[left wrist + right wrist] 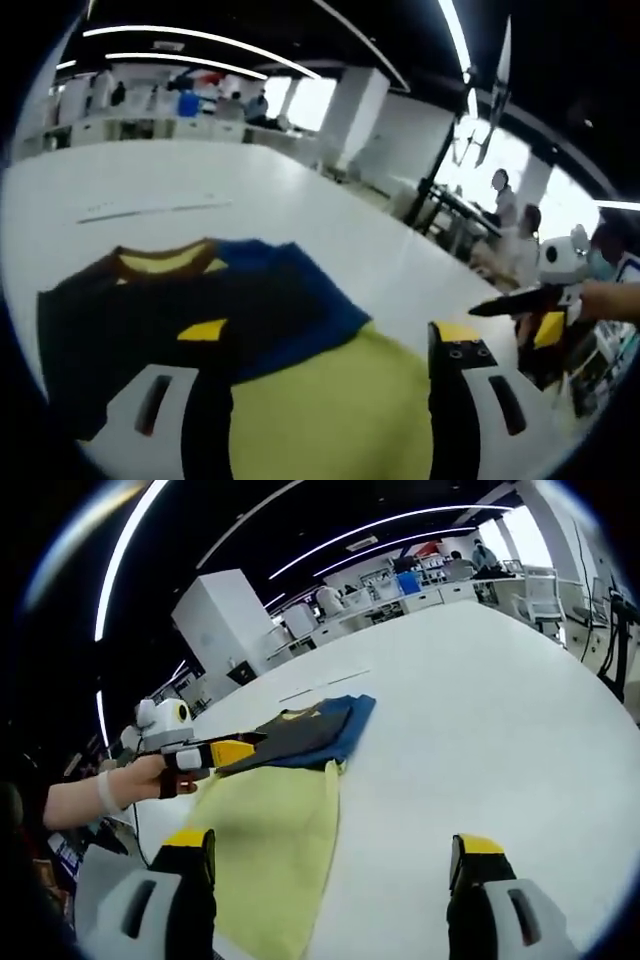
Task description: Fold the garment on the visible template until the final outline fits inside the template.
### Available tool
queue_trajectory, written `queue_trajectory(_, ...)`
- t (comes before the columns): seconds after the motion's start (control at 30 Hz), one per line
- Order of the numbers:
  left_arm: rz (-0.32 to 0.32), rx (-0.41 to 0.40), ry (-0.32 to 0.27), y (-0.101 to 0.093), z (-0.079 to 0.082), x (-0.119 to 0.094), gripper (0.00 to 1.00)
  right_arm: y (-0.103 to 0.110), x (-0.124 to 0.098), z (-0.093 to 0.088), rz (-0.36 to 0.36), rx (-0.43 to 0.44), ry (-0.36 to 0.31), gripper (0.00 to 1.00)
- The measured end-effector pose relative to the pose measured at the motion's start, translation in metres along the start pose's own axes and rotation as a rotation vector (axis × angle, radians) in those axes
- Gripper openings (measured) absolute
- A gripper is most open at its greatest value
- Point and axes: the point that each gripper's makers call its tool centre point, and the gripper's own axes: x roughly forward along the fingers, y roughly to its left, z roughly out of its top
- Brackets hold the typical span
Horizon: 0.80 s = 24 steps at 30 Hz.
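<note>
The white surface (250, 190) takes up most of both views, running back to a room of desks and white pillars. On it lies a yellow-green template (330, 410), lower centre in the left gripper view and lower left in the right gripper view (270, 850). The garment (190, 320), dark with blue parts and a yellow collar, lies folded at the left of the left gripper view, overlapping the template's far edge; in the right gripper view it sits just left of centre (305, 735), beyond the template. The left gripper (325, 360) hovers over garment and template, jaws spread wide and holding nothing. The right gripper (335, 865) stands above template edge and bare surface, jaws likewise wide apart. A hand (150, 775) holds the left gripper at the left edge of the right gripper view.
</note>
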Motion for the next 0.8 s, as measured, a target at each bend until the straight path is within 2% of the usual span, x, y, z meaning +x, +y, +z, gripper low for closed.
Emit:
queue_trajectory(0.4, 0.096, -0.013, -0.035, 0.024, -0.012, -0.076, 0.76, 0.024, 0.013, 0.005, 0.048, -0.045, 0.01, 0.98)
queue_trajectory(0.6, 0.136, -0.036, -0.031, 0.037, -0.02, -0.115, 0.76, 0.037, 0.021, 0.008, 0.073, -0.068, 0.017, 0.98)
queue_trajectory(0.8, 0.173, -0.028, -0.014, 0.044, -0.035, -0.157, 0.76, 0.048, 0.027, 0.006, 0.093, -0.088, 0.028, 0.97)
